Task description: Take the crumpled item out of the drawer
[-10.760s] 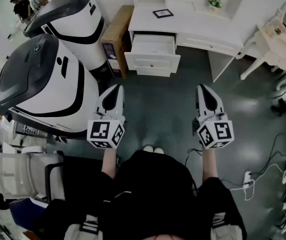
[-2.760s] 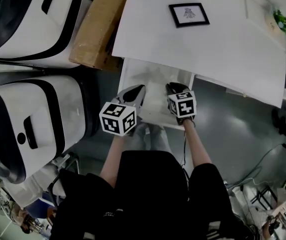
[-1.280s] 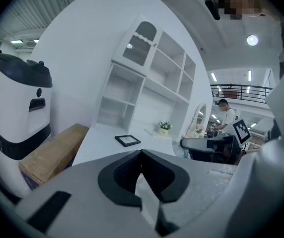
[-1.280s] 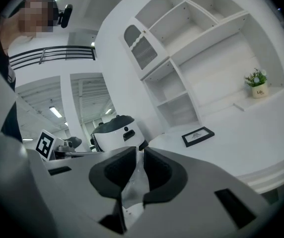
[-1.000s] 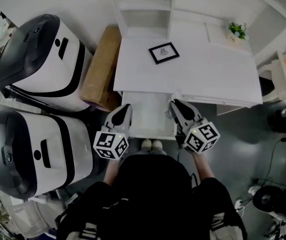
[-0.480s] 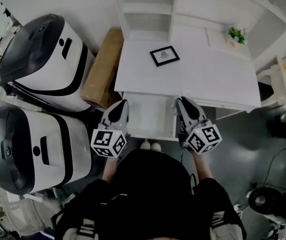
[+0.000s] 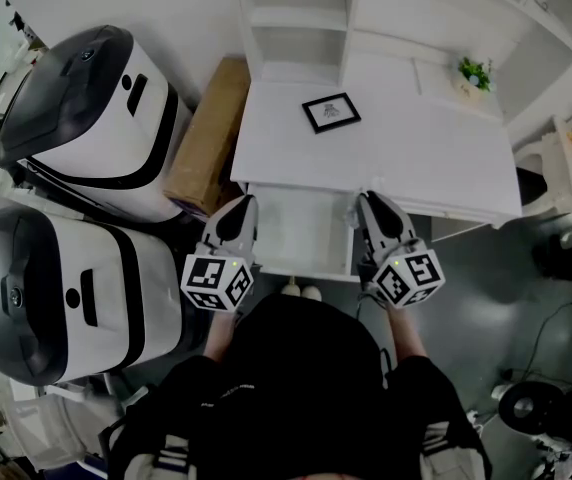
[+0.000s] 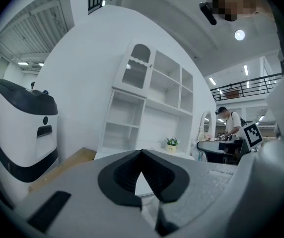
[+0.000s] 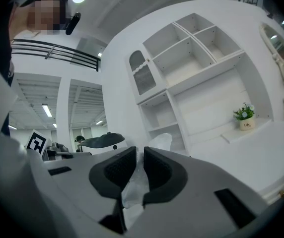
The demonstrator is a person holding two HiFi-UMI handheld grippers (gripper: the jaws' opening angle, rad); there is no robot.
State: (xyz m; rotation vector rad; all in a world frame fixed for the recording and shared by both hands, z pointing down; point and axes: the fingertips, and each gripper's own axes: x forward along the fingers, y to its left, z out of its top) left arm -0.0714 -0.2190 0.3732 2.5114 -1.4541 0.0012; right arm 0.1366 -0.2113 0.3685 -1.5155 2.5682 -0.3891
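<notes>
In the right gripper view a crumpled, white, translucent item (image 9: 133, 190) is pinched between the dark pads, and its top pokes out above the tips. My right gripper (image 9: 140, 155) is shut on it. In the head view that right gripper (image 7: 368, 204) hangs at the right front corner of the open white drawer (image 7: 301, 230), and the item cannot be made out there. My left gripper (image 7: 243, 206) hangs at the drawer's left front corner. In its own view the left gripper (image 8: 142, 153) has its tips touching, with nothing between them. The drawer's inside looks plain white.
The white desk top (image 7: 396, 143) carries a small black picture frame (image 7: 332, 111) and a potted plant (image 7: 474, 72), below open shelves (image 7: 291, 18). A brown cardboard box (image 7: 206, 133) and two large white-and-black machines (image 7: 76, 88) (image 7: 56, 288) stand to the left. The person's feet (image 7: 299, 290) are at the drawer front.
A few seconds ago both grippers were over the drawer; now they hang at its two front corners. Over the last second they have barely moved, and the right stays shut on the item.
</notes>
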